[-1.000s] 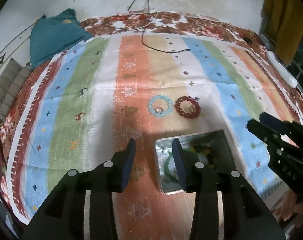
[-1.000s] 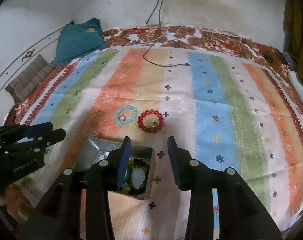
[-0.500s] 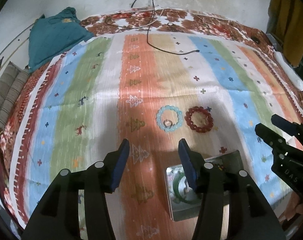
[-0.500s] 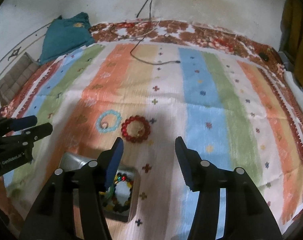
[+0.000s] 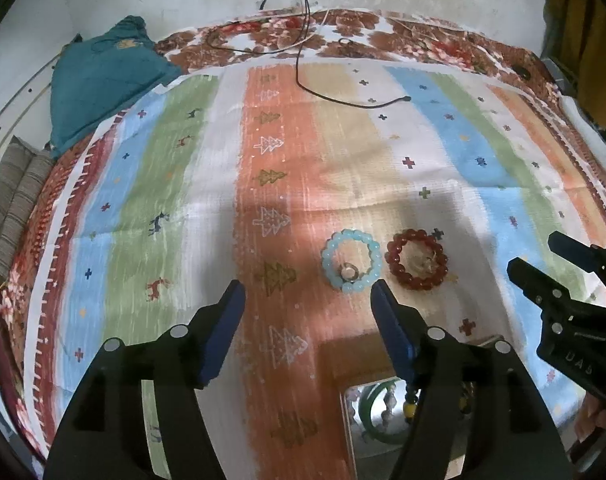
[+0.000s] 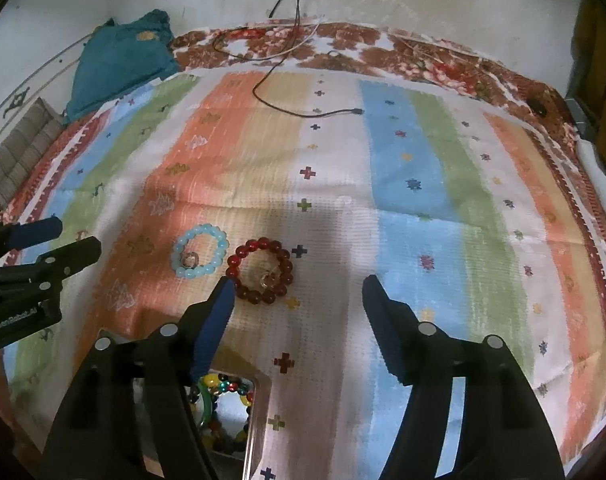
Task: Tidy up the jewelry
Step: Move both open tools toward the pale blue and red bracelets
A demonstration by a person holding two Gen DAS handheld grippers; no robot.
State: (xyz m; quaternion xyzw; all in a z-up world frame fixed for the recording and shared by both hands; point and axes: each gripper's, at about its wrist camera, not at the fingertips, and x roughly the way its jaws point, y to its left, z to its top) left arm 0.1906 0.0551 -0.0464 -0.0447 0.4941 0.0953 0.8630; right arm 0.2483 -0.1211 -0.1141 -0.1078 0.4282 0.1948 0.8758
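Observation:
A light blue bead bracelet (image 5: 351, 260) (image 6: 200, 251) and a dark red bead bracelet (image 5: 416, 265) (image 6: 259, 271) lie side by side on the striped cloth (image 5: 287, 184), each with a small ring inside it. A metal tin (image 5: 377, 420) (image 6: 227, 420) with several bead bracelets sits near the front, partly hidden behind the fingers. My left gripper (image 5: 305, 292) hovers just short and left of the blue bracelet, its jaws opening, nothing between them. My right gripper (image 6: 297, 286) hangs just right of the red bracelet, jaws opening, empty.
A black cable (image 5: 343, 98) trails across the far middle of the cloth. A teal cloth bundle (image 5: 99, 80) lies at the far left corner, a striped cushion (image 5: 11, 200) beside it. A white object (image 5: 591, 140) rests along the right edge.
Both grippers moved forward from over the tin toward the two bracelets, and both sets of jaws spread wider. The tin slid toward the bottom of both views.

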